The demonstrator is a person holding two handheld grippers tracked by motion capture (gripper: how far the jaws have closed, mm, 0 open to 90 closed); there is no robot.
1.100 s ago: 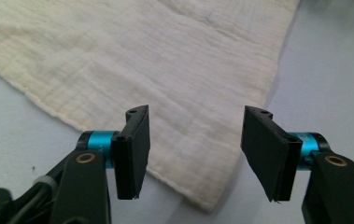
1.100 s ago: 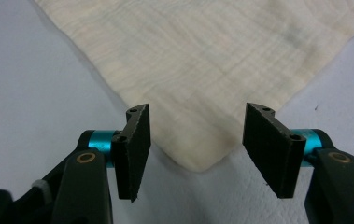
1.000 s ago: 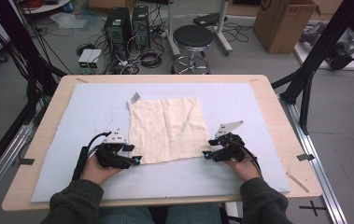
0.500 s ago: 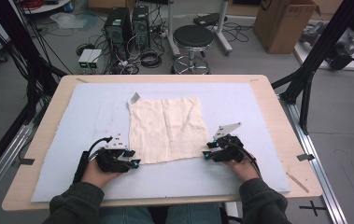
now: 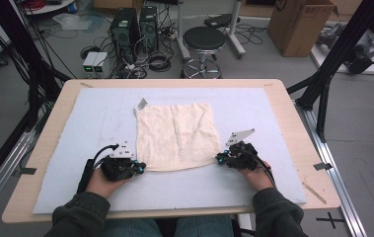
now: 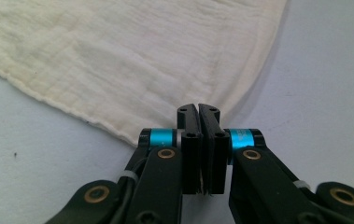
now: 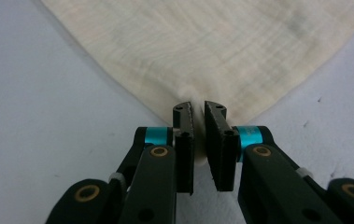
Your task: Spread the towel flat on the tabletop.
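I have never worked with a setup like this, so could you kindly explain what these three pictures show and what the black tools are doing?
A person sits at a table and holds a hand tool with two-jaw tongs in each hand. The high view looks down from above: the left tongs and right tongs sit at the two near corners of a cream cloth, which lies flat on a pale blue mat. The other two pictures come from small cameras riding on each tool, looking along its black jaws. The jaws have just been closing. The left tongs are shut on one cloth corner; the right tongs pinch the other corner of the cloth.
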